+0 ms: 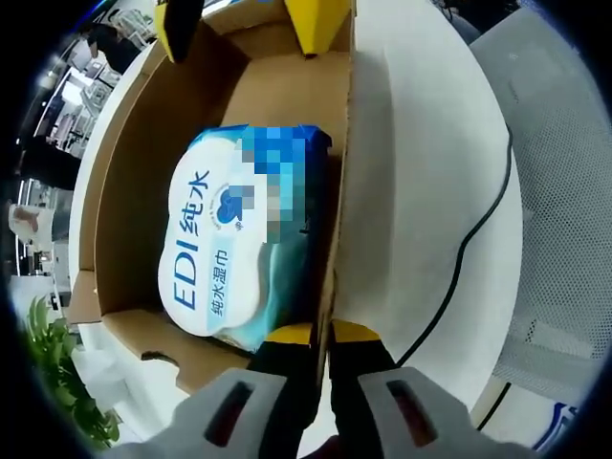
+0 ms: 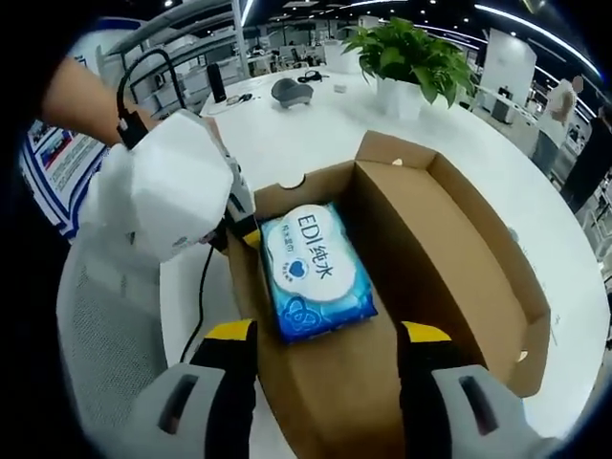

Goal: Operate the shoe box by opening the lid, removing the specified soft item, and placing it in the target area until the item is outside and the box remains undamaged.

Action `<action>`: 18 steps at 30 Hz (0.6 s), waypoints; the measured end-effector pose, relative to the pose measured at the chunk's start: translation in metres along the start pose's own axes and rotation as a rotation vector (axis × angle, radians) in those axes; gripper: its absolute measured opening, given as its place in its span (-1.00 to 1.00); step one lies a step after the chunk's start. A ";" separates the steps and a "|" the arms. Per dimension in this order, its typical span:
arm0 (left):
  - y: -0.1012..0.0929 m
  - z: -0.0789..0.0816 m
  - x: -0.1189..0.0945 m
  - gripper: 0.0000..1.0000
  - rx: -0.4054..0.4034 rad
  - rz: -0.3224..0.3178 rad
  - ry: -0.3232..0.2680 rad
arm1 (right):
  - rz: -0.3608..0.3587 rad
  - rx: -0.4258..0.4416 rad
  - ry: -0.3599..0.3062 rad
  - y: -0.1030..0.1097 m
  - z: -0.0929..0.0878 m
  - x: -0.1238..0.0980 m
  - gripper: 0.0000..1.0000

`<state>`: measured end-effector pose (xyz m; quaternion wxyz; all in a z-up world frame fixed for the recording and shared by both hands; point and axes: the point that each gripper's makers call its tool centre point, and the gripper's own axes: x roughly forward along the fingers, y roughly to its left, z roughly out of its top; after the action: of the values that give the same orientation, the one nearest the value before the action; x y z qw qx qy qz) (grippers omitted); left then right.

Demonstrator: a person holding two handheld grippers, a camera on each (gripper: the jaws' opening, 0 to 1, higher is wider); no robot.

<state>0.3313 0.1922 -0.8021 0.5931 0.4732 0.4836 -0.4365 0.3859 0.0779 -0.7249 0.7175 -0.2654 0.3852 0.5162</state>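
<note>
L gripper [image 1: 320,349], bottom centre of the left gripper view: jaws closed down on the box's side wall, one tip inside, one outside, pinning the shoe box [image 1: 143,143] in place. Same gripper seen in the right gripper view, left-centre, white body w/ yellow tips biting the box's left wall beside the pack. R gripper [image 2: 327,349], bottom of the right gripper view: jaws spread wide, nothing between them, straddling the near end of the box w/ the pack just ahead; its yellow tips also show at the top of the left gripper view, over the far end of the box. Lid already open, flap lying out to the right in the right gripper view. Wet wipes pack [image 2: 314,270] lies flat on the box floor, against the left wall, label up. Handling guess: soft film pouch, light to moderate weight, squashy, film prob slick. A pinch across the narrow width near mid-body should hold; edge seam grip likely to slip or tear. Cardboard wall is thin, so keep L clamp light and lift the pack straight up w/o dragging on the wall. White table [image 2: 316,134] around the box, plant [image 2: 411,53] upper right.
</note>
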 end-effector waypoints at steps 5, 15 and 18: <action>0.000 0.000 0.000 -0.95 -0.001 0.001 0.000 | 0.002 -0.002 0.004 -0.003 -0.002 0.009 0.19; 0.000 -0.001 0.000 -0.95 -0.001 0.002 -0.002 | 0.013 -0.020 0.019 -0.001 -0.001 0.027 0.26; 0.000 -0.001 0.000 -0.95 -0.001 0.001 -0.001 | 0.021 0.003 0.033 -0.002 -0.005 0.033 0.27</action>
<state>0.3309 0.1928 -0.8022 0.5936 0.4729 0.4834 -0.4363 0.3917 0.0915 -0.7546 0.7060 -0.2689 0.4005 0.5185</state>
